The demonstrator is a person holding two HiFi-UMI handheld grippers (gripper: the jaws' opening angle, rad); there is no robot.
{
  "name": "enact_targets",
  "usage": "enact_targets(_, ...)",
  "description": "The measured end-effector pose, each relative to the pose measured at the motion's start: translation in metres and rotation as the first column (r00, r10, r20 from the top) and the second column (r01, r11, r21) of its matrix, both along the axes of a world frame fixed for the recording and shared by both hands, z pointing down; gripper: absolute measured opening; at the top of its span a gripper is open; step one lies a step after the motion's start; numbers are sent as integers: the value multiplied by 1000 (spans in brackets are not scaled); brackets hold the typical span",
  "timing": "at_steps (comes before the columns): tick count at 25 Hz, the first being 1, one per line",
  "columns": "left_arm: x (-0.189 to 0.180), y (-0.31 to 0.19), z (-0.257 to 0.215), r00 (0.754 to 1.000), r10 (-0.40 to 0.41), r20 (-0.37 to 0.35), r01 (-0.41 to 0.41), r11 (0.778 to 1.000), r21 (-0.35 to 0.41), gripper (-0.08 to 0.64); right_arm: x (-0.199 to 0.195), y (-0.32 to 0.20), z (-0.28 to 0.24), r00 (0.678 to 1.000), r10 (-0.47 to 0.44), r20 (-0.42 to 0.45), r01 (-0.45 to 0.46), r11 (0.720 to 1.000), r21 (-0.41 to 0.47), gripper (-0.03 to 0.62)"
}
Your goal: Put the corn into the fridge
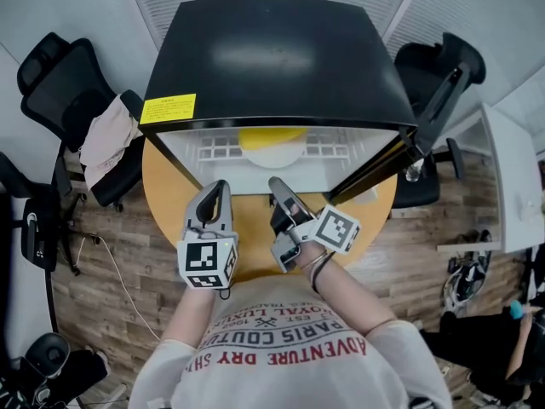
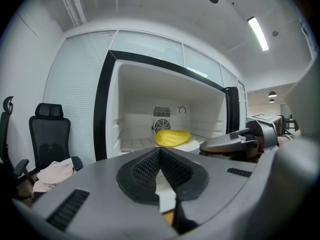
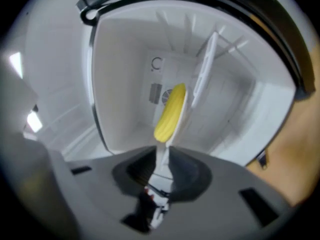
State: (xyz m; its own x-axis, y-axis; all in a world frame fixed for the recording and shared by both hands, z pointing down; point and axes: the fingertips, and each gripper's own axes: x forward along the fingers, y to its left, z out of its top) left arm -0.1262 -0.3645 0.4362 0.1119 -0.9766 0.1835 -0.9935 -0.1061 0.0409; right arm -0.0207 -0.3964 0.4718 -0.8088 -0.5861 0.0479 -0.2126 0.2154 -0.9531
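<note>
A yellow corn cob (image 1: 271,136) lies on a white plate (image 1: 271,155) on the floor of the open black fridge (image 1: 272,58). My right gripper (image 1: 277,184) is just outside the fridge mouth, rolled sideways and open. In the right gripper view, the plate (image 3: 198,76) appears edge-on with the corn (image 3: 170,113) on it. Its near rim lines up with the narrow gap between the right gripper (image 3: 162,156) jaws; I cannot tell whether they touch. My left gripper (image 1: 218,186) hangs beside it, shut and empty. The left gripper view shows the left gripper (image 2: 160,151), the corn (image 2: 172,137) and the right gripper (image 2: 220,145).
The fridge stands on a round wooden table (image 1: 166,196), with its door (image 1: 396,152) swung open to the right. A black office chair (image 1: 60,83) with a pale cloth (image 1: 106,135) stands at the left, and another chair (image 1: 434,66) at the right.
</note>
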Motion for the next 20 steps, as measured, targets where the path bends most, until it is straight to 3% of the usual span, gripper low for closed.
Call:
enact_targets(1,1,1,0,1000,4,1,-4,1000,0,25,2,3,1,999,-5,-50,7,1000,31,69)
enact_targets(2,2,1,0,1000,8,1,-8,1000,-1,25,3,5,1,996,-12,-89,18,998,64,52)
enact_targets(5,5,3,2,1000,18,0,-18,1000,-4,25,6,10,-3,984,-23,-176,53,985,164,31)
enact_targets(7,6,4,3,1000,23,0,-24,1000,-7,25,10,12,-9,962,2,-273,75,960,271,29)
enact_targets(9,8,4,3,1000,30,0,-30,1000,-8,25,14,12,-17,912,60,-407,122,906,406,28)
enact_targets(12,12,3,3,999,44,2,-44,999,-6,25,18,15,-34,825,169,-540,206,799,565,28)
enact_targets(14,15,3,3,999,52,2,-52,999,-2,25,19,17,-42,784,226,-577,243,744,622,28)
enact_targets(20,21,3,0,997,79,9,-79,997,1,25,25,17,-48,682,358,-639,331,628,705,28)
